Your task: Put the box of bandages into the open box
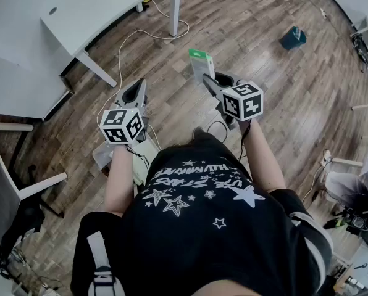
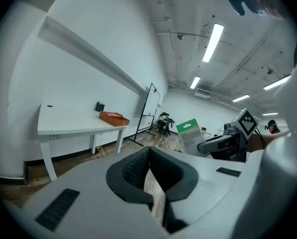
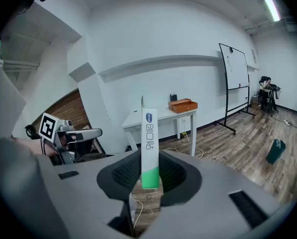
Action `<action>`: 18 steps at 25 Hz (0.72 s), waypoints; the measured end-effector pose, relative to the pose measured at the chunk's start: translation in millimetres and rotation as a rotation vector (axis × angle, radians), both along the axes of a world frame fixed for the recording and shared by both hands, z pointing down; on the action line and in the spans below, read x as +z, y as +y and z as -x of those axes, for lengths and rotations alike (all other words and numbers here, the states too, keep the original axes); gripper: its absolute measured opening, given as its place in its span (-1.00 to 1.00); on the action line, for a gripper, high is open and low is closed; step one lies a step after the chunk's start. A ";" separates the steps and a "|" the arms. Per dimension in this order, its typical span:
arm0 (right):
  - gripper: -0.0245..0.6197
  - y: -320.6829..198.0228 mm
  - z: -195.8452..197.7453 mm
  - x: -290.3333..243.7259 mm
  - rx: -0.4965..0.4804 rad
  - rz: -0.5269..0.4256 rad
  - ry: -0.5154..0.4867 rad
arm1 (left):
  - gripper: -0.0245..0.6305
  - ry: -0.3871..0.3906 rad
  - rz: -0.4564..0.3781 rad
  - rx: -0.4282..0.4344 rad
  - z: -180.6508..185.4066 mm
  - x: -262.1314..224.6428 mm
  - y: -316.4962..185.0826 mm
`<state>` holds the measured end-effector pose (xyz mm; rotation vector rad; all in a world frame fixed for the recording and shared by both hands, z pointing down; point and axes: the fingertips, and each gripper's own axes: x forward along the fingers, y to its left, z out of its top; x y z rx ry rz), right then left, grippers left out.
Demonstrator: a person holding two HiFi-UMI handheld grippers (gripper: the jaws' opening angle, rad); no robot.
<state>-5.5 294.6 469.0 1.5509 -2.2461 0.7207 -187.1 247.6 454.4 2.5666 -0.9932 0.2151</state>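
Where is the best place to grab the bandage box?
On its two wide flat faces, coming in from a short end. The bandage box is thin, so jaws press flat there. The right gripper holds it that way.

A wood-plank floor fills most of the head view. A white bench on slim legs stands at upper left, and a pale cable loops over the boards beside it. A teal bin sits at upper right. White walls enclose the room. A wheeled whiteboard stands at right in the right gripper view, and strip lights line the ceiling
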 end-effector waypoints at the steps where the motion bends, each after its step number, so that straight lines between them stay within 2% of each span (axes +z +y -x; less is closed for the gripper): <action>1: -0.58 -0.1 1.5 0.0 0.004 -0.001 0.001 | -0.86 -0.001 -0.003 0.003 1.4 -0.4 0.0; 6: -0.57 -1.7 5.1 0.8 0.012 -0.004 0.001 | -0.86 0.006 -0.010 0.007 4.1 -1.4 -2.6; 18: -0.58 2.8 -8.3 7.5 0.046 0.016 -0.002 | -0.86 0.017 0.032 0.010 1.3 12.1 3.3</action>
